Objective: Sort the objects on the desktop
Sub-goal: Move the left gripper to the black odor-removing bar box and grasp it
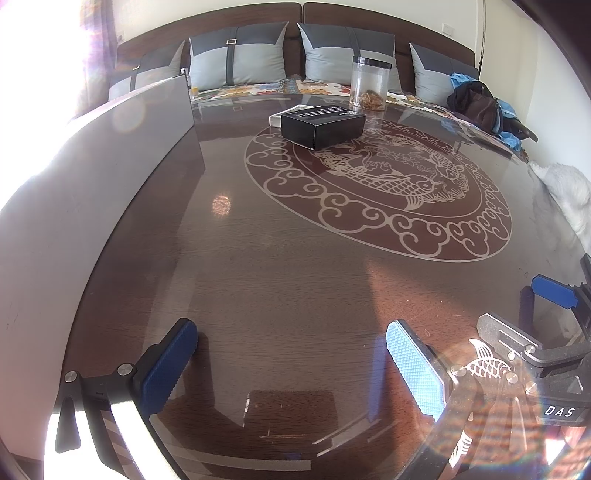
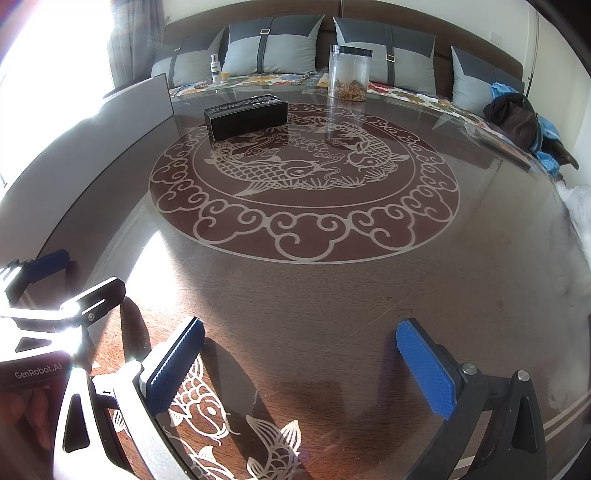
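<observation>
Both wrist views sit low at the near edge of the table [image 1: 295, 280], facing the far sofa [image 2: 332, 40]. The left view sits further left; both share the fish medallion [image 2: 303, 177] (and the black box [image 1: 321, 123]).

Home living room, going by the furniture. Dark wooden sofa [image 2: 332, 11] along the far wall with grey two-tone cushions [image 2: 271, 46] and a floral seat cover [image 1: 258, 88]; a dark bag [image 2: 517, 118] and blue cloth dumped at its right end. In front, a glass-topped dark wood coffee table [image 2: 332, 288] with a carp-and-cloud medallion [image 2: 303, 177], sunlit curtain [image 2: 136, 33] at far left, wall socket [image 1: 447, 28] on the cream wall.
</observation>
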`<control>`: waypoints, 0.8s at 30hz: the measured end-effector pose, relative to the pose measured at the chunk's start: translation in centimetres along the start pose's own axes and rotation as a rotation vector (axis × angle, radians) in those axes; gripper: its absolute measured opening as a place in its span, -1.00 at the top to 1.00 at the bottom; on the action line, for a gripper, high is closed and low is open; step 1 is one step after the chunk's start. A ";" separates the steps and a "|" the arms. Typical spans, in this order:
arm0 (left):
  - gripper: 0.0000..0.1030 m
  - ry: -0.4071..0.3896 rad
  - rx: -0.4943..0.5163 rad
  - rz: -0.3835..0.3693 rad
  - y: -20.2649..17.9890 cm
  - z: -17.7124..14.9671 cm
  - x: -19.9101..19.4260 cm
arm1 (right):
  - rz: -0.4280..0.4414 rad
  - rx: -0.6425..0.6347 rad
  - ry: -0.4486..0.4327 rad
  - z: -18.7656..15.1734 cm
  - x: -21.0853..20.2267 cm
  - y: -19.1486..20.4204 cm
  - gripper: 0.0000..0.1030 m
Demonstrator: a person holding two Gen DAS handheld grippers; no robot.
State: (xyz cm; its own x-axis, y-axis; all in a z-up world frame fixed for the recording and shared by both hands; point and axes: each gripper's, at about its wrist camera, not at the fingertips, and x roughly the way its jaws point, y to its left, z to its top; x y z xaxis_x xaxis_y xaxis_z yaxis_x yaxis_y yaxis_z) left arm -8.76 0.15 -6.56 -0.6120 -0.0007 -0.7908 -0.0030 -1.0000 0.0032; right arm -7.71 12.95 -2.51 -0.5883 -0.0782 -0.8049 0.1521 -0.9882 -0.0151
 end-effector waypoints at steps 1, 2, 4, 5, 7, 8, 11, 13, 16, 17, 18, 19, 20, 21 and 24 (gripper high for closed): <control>-1.00 0.007 0.003 0.000 0.0 0.1 0.0 | 0.000 0.000 0.000 0.0 0.0 0.0 -1.00; -1.00 0.028 0.013 -0.009 0.0 0.4 0.2 | 0.000 0.000 0.000 0.0 0.0 0.0 -1.00; -1.00 0.076 0.047 -0.052 0.2 1.9 0.9 | 0.000 0.000 0.000 0.0 0.0 0.0 -1.00; -0.99 0.075 0.065 -0.062 0.3 3.0 1.1 | 0.000 0.000 0.000 0.0 0.0 0.0 -1.00; -0.96 0.024 0.114 -0.047 0.4 6.1 1.1 | 0.000 0.000 0.000 0.0 0.0 0.0 -1.00; -0.96 -0.003 0.133 -0.038 0.4 7.9 1.1 | 0.000 0.000 0.000 0.0 0.0 0.0 -1.00; -0.96 -0.029 0.175 -0.066 0.4 13.8 2.5 | 0.000 0.000 0.000 0.0 0.0 0.0 -1.00; -0.96 -0.030 0.195 -0.078 0.1 17.3 4.2 | -0.001 0.000 0.000 0.0 0.0 0.0 -1.00; -0.96 0.000 0.261 -0.126 -1.8 20.7 7.1 | 0.001 0.000 0.002 0.0 0.1 -0.1 -1.00; -0.96 0.013 0.280 -0.140 -2.4 21.4 8.1 | 0.001 0.000 0.003 0.1 0.1 -0.1 -1.00; -0.96 0.016 0.295 -0.144 -3.1 21.9 9.0 | 0.001 0.000 0.003 0.1 0.1 -0.1 -1.00; -0.96 0.016 0.309 -0.132 -3.7 22.2 9.8 | 0.001 0.000 0.004 0.1 0.1 -0.1 -1.00; -0.96 0.019 0.324 -0.104 -4.3 22.4 10.7 | 0.001 0.000 0.003 0.1 0.1 -0.1 -1.00; -0.97 0.030 0.343 -0.068 -4.9 22.4 11.7 | 0.001 0.000 0.004 0.2 0.1 -0.1 -1.00; -0.97 0.063 0.385 -0.022 -5.8 22.2 14.0 | 0.001 0.000 0.004 0.2 0.1 -0.1 -1.00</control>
State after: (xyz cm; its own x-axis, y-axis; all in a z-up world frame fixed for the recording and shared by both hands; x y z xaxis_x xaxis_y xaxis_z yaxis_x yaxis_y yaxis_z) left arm -34.82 5.99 -4.06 -0.5591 0.0082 -0.8291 -0.3191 -0.9251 0.2060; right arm -7.92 13.00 -2.51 -0.5853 -0.0783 -0.8070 0.1524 -0.9882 -0.0147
